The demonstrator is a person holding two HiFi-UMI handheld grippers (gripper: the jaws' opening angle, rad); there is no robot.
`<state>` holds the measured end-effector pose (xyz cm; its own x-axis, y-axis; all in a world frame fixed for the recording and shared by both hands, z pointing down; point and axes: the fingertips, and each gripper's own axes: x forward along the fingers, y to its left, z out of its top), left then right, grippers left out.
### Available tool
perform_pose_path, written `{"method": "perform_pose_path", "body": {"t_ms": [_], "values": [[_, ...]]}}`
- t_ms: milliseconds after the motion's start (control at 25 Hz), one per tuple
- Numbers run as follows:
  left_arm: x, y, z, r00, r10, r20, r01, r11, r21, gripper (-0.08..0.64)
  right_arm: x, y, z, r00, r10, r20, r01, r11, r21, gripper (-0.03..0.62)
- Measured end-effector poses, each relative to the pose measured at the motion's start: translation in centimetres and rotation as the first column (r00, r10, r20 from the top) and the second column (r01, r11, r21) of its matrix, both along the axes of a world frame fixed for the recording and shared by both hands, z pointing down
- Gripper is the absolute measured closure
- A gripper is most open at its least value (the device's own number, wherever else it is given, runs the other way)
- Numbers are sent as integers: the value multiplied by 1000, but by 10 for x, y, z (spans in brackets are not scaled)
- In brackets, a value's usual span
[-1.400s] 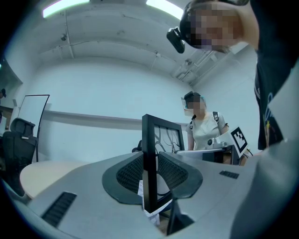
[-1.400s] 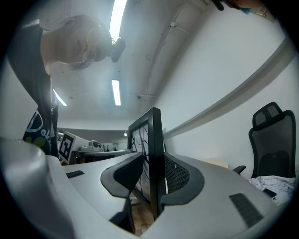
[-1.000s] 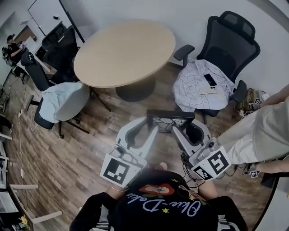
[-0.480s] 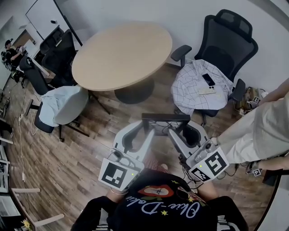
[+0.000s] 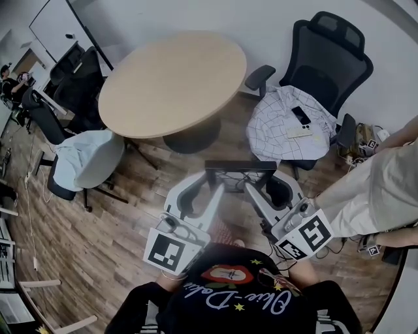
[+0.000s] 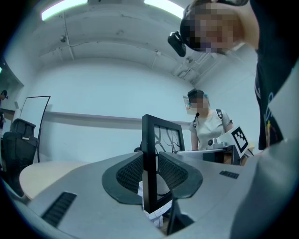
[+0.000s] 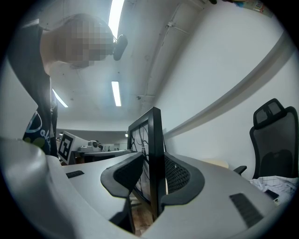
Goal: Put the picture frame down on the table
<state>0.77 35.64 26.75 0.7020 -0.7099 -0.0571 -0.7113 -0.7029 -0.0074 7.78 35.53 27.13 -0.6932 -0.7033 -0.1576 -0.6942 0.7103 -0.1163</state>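
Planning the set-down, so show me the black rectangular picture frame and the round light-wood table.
black rectangular picture frame [image 5: 241, 166]: head view, on its top bar.
round light-wood table [image 5: 173, 85]: head view, on the middle of its bare top.

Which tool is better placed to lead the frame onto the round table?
Left, slightly. Both tools grip the picture frame, left tool and right tool on opposite side edges, but the table lies ahead-left, nearer the left.

Floor: wood planks [image 5: 98, 235] run under you, lower left.
Table: you face a round tan table [image 5: 173, 81], upper centre.
Chairs: black office chair [image 5: 326, 59] upper right, draped with a checked shirt [image 5: 287, 130]; second chair [image 5: 57, 184] at left, under pale cloth [image 5: 88, 150].
Wall: white wall [image 5: 215, 16] along the top.
Light: ceiling strip lights [image 7: 116, 93] above you.
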Motion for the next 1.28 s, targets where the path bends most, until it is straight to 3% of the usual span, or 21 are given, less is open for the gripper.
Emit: {"method": "perform_pose_path", "body": {"t_ms": [1280], "values": [[-19,-112,15,999,16,-41,-17,999,-31,471,-20,-111,13,998,26,-50,-29,998,-48,472]]}}
